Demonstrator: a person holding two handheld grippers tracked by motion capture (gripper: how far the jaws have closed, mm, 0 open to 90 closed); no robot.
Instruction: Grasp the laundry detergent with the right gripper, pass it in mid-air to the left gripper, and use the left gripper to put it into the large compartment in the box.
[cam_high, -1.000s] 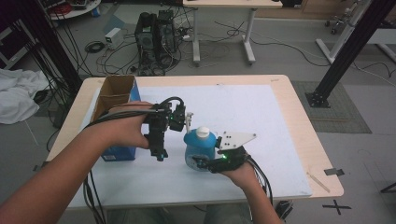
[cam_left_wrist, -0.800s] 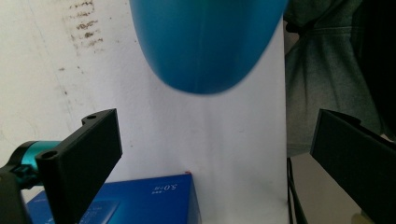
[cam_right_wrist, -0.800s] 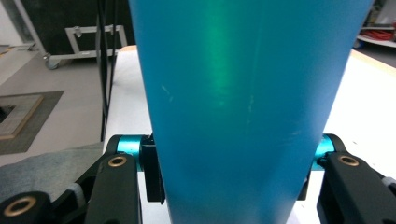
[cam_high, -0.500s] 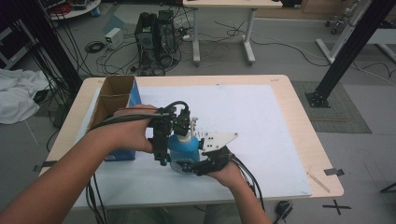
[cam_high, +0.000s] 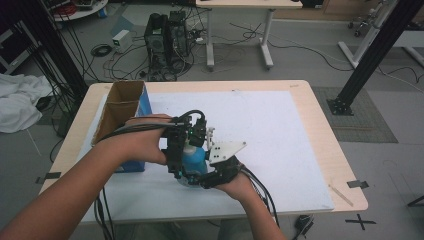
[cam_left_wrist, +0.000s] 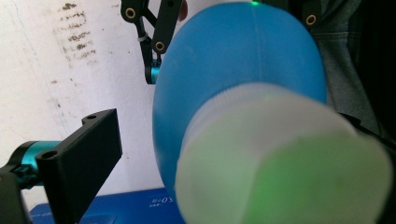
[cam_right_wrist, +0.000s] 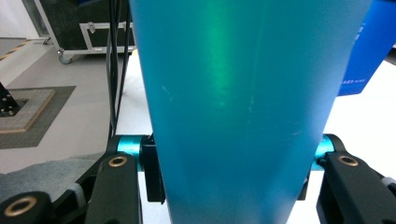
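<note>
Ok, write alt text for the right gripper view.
A blue bottle stands clamped between the right gripper's two black jaws, close to the camera. Behind it lie the white table, a blue box at right and grey floor at left.

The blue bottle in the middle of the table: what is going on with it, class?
A person works at the table with a gripper in each hand. The right gripper is shut on the body of the blue bottle, one jaw on each side. The left gripper is at the bottle's top, with the white cap close in front of its camera and one jaw standing off to the side; whether it grips the cap cannot be told. An open cardboard box with a blue side stands at the table's left.
</note>
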